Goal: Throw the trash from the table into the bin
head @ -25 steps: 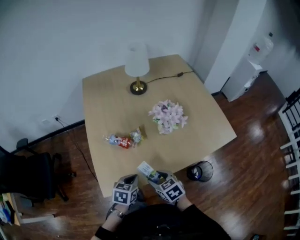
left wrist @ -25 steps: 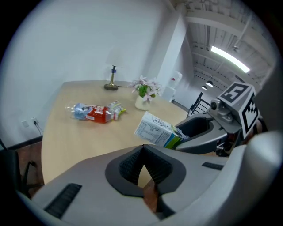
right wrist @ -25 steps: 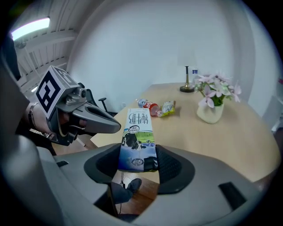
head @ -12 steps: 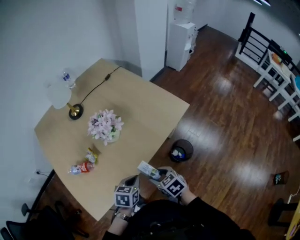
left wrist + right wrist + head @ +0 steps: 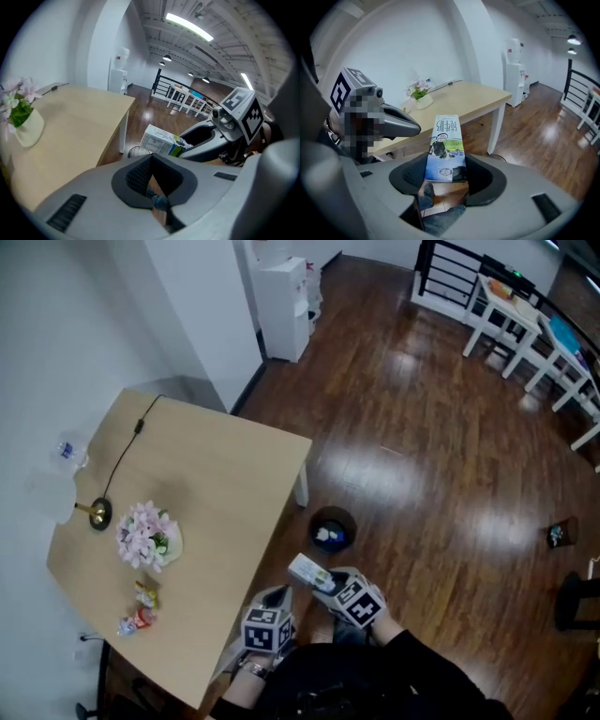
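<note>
My right gripper [image 5: 315, 579] is shut on a blue-and-white milk carton [image 5: 308, 571], which sticks out forward between the pads [image 5: 445, 150]. It hangs over the wooden floor, just short of the round black bin [image 5: 332, 529], which has something white inside. My left gripper [image 5: 278, 597] is beside it at the table's corner, shut with nothing in it; its pads meet [image 5: 151, 159]. The left gripper view shows the carton [image 5: 161, 140] with the bin [image 5: 135, 152] below it. A red wrapper [image 5: 138, 618] and a crumpled wrapper [image 5: 145, 593] lie on the table [image 5: 216, 484].
On the table also stand a flower vase [image 5: 147, 535], a lamp base [image 5: 95, 513] with its cord, and a small bottle [image 5: 66, 450]. A white cabinet [image 5: 284, 292] stands at the wall beyond. White chairs and a railing are at the far right.
The view has swung from the table to the floor. Both grippers turned right, away from the table, with the carton still held. The bin now lies just ahead of them.
</note>
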`<state>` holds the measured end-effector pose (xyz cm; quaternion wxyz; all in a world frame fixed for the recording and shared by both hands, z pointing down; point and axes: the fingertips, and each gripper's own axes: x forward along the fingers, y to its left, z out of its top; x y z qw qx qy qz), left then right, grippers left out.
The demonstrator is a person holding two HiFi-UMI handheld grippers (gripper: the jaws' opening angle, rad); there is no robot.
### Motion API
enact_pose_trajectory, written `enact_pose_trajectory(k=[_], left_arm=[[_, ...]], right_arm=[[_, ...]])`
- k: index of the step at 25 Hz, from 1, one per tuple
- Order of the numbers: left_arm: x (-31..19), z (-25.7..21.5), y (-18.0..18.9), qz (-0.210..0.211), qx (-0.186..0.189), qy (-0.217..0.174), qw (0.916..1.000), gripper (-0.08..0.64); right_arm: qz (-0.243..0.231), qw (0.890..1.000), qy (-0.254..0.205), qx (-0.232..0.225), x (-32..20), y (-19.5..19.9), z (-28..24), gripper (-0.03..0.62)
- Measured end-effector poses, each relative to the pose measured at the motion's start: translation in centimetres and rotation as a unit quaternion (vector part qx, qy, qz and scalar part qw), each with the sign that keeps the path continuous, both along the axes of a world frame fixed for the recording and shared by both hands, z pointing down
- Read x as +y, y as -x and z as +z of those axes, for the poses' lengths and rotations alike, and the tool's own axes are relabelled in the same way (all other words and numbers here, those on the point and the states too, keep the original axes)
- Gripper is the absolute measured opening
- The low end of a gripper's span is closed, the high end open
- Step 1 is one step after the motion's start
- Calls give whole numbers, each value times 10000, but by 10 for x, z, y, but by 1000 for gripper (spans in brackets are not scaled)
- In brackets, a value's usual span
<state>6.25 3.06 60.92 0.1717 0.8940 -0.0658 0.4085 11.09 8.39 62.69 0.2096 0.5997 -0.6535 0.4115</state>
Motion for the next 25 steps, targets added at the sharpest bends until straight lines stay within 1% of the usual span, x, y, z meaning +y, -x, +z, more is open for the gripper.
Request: enact_pose_trajectory(k=[4,6,10,13,20,25], left_arm=[[9,19,-38,135,47,-19,9999,3],[10,35,-56,135,-13,-17,9999,3],[10,70,-89,109,-127,54,9998,3],[9,92,-111,73,-169,162,9997,3],[16,146,-141,36,-322,465,9984,3],[23,175,-147,12,-471,675,9966,3]], right_arm=[[186,9997,103,-97,3,-33,32,250],[298,9993,170,-163,3,-52,55,250],[584,9971,432,-219,2,-93,113,250],[707,9951,662,-220,0,-116,164,250],[1057,9853,1288,-374,0,-156,286,250],[1243,9781,1618,-402,-1,-175,350,250]])
